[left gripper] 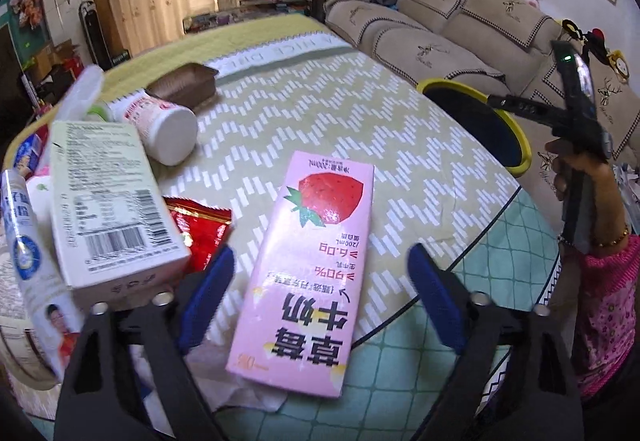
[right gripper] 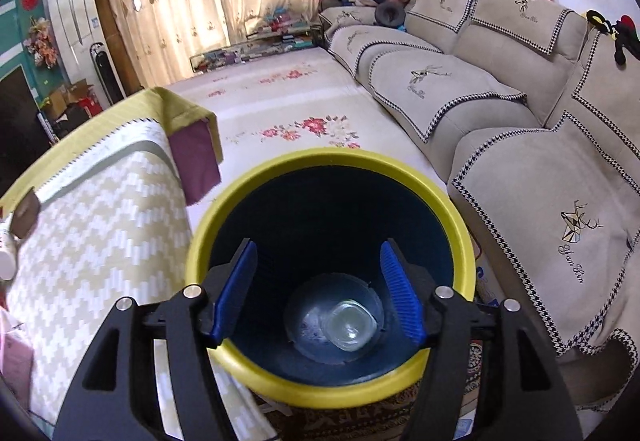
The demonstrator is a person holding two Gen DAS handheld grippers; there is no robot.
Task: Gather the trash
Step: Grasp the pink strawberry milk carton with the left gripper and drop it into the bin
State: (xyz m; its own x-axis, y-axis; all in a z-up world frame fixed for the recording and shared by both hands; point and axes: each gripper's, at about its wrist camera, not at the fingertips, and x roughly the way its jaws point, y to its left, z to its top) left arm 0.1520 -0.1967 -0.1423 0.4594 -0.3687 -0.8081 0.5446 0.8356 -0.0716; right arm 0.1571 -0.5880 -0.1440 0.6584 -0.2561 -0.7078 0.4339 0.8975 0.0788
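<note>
Barely begun, by the look of it; only one clear plastic cup lying at the bottom of the yellow-rimmed bin, otherwise nothing inside; bin standing on the floor just beside the table's right edge, near the sofa. Right gripper hanging above the bin mouth, spread wide, holding nothing. Left gripper spread wide too, straddling the pink strawberry milk carton lying flat on the table, not touching yet. Left to clear: white box, red wrapper, toppled white bottle, brown tray far back, crumpled tissue near.
</note>
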